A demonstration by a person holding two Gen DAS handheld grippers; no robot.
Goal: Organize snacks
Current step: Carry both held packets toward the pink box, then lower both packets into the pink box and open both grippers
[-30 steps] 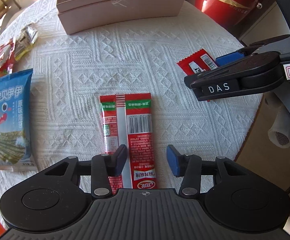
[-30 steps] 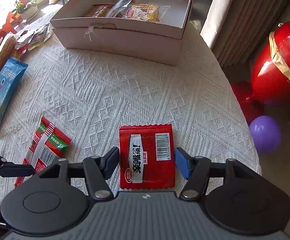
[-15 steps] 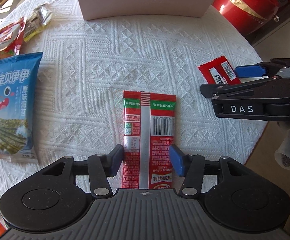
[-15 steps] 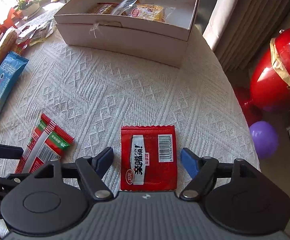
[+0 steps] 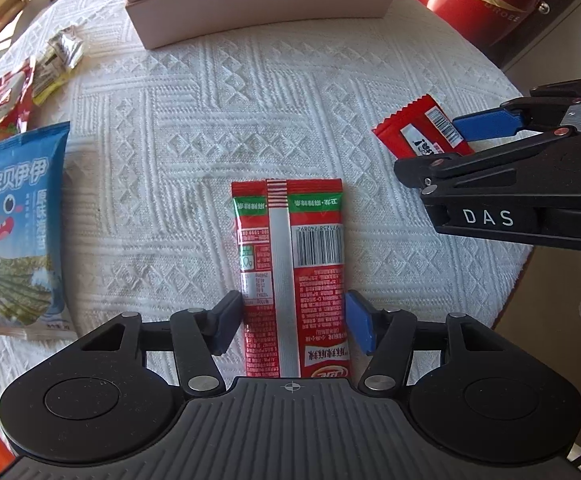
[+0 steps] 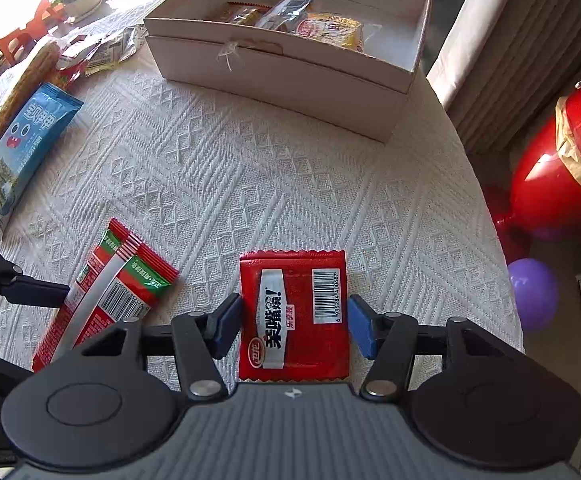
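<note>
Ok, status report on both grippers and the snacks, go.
Left gripper jaws closing around long red-green packet, flat on tablecloth. Right gripper jaws closing around square red packet. Path to white box clear.

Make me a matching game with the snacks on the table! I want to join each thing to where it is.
Things:
1. long red-and-green packet
2. square red packet
3. blue seaweed bag
4. yellow packet

Places:
A. inside the cardboard box
B. between the left gripper fingers
C. flat near the table's left edge
D. between the right gripper fingers

Pairs: 1-B, 2-D, 3-C, 4-A
</note>
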